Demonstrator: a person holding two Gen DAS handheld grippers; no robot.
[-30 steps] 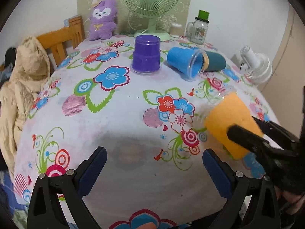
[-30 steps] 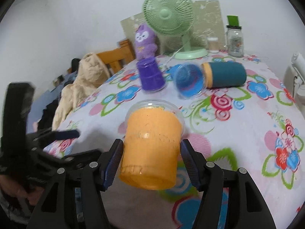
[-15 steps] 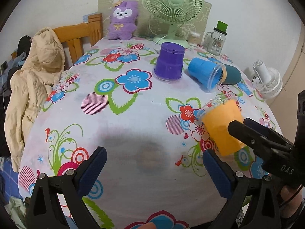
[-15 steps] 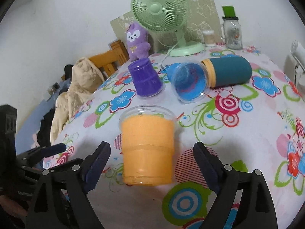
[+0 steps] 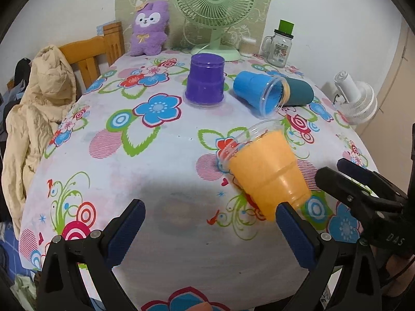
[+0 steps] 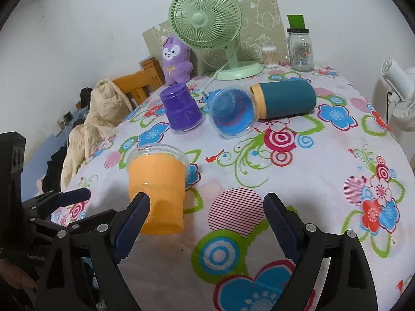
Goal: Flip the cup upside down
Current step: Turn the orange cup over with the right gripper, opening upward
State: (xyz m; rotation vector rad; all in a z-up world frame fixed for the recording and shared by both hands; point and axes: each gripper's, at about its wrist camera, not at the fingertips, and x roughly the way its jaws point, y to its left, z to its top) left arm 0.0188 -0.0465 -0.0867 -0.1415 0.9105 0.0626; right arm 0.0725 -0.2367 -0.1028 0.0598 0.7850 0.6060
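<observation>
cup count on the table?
4: orange cup nearest the tongs, purple cup upside down, blue cup on its side, teal cup lying behind it.

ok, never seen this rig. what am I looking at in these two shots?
No robot: a person holds a two-finger clamp tool in each hand, each carrying a fisheye camera that looks along its fingers. One picture is from the left tool, the other from the right tool. Both are open and hold nothing. On the floral tablecloth the orange cup sits free just ahead, seemingly on its side, rim away. Farther back are a purple cup upside down, a blue cup and teal tumbler on their sides, and a green fan.
</observation>
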